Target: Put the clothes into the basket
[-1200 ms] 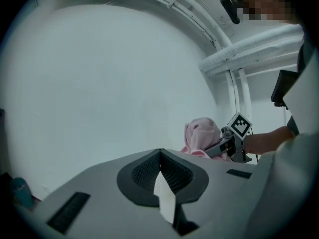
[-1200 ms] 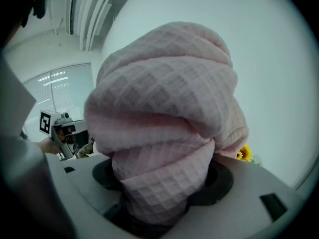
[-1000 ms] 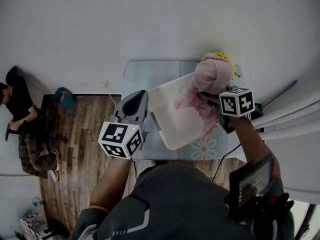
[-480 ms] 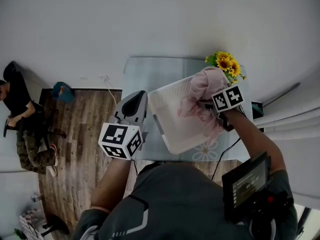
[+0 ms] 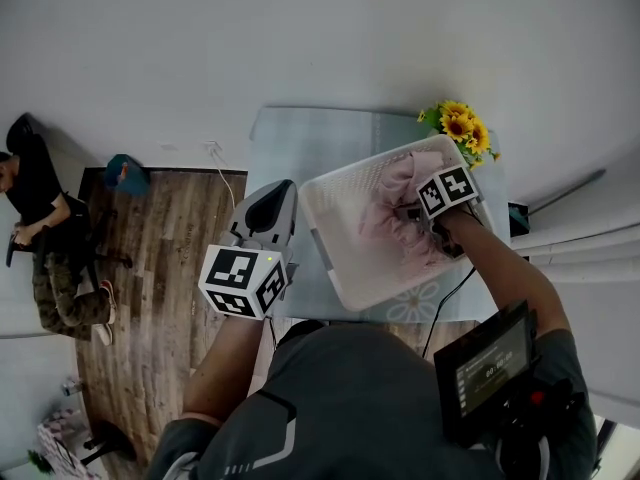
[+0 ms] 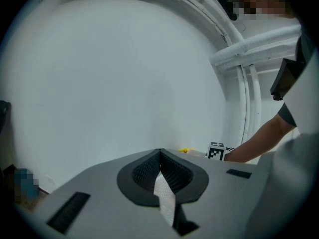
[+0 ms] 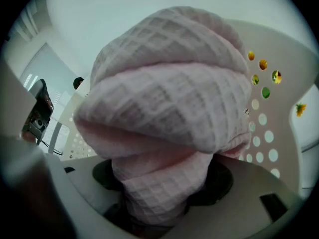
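Observation:
A white perforated basket [image 5: 330,183] stands on the glass table [image 5: 300,138]. My right gripper [image 5: 410,211] is down inside the basket, shut on a bulky pink waffle-weave cloth [image 5: 392,223] that rests in it. In the right gripper view the pink cloth [image 7: 169,93] fills the frame, bunched between the jaws of the right gripper [image 7: 159,203], and the basket wall [image 7: 279,133] shows behind. My left gripper [image 5: 272,200] hovers left of the basket over the table's edge, shut with nothing held. In its own view the left gripper [image 6: 159,156] points at a bare white wall.
Sunflowers [image 5: 460,128] stand at the table's far right corner, just beyond the basket. A white cable [image 5: 215,163] and a teal object [image 5: 125,173] lie on the wooden floor at left, where a person [image 5: 45,238] sits. White curtains hang at right.
My right gripper has carried the pink cloth from above the basket's far right rim down into the basket. The left gripper has stayed put.

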A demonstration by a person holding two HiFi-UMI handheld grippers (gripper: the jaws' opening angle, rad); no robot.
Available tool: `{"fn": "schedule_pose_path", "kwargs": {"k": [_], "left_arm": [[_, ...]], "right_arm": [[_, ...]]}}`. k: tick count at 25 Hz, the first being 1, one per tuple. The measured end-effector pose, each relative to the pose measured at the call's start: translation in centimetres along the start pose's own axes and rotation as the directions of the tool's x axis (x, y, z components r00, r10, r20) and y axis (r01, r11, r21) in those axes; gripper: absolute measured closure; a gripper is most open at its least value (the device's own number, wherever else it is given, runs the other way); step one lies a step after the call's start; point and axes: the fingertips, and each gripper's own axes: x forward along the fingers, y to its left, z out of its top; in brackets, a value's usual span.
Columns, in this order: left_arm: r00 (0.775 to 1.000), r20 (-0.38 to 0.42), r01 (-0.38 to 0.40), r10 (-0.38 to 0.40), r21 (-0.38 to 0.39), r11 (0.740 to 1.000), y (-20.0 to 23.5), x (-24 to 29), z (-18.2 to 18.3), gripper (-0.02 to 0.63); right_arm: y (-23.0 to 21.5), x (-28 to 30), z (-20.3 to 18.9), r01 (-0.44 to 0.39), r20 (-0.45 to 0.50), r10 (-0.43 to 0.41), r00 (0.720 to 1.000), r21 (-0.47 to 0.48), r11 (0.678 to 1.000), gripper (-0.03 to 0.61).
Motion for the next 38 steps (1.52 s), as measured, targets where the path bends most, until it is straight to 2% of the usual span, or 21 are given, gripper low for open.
{"fn": "schedule_pose_path", "kwargs": {"k": [3, 12, 28, 38], "left_arm": [[1.0, -0.008, -0.006, 0.007, 0.009, 1.0, 0.2, -0.1, -0.3, 0.604], [0.999, -0.033, -0.001, -0.001, -0.05, 0.999, 0.1, -0.2, -2.2, 0.604], [0.999, -0.035, -0.005, 0.003, -0.072, 0.997, 0.1, -1.1, -3.3, 0.604], [0.999, -0.038, -0.006, 0.003, -0.066, 0.998, -0.2, -1.8, -3.4, 0.604]], "right_arm": [[-0.4, 1.2, -0.3, 0.008, -0.029, -0.008, 1.0, 0.009, 1.0, 0.242], [-1.5, 4.2, -1.6, 0.067, -0.102, -0.065, 0.993, 0.01, 0.998, 0.241], [-2.0, 7.1, -2.3, 0.114, -0.13, -0.118, 0.984, -0.04, 0.993, 0.239], [-2.1, 7.4, -2.3, 0.107, -0.13, -0.111, 0.985, -0.036, 0.994, 0.224]]}}
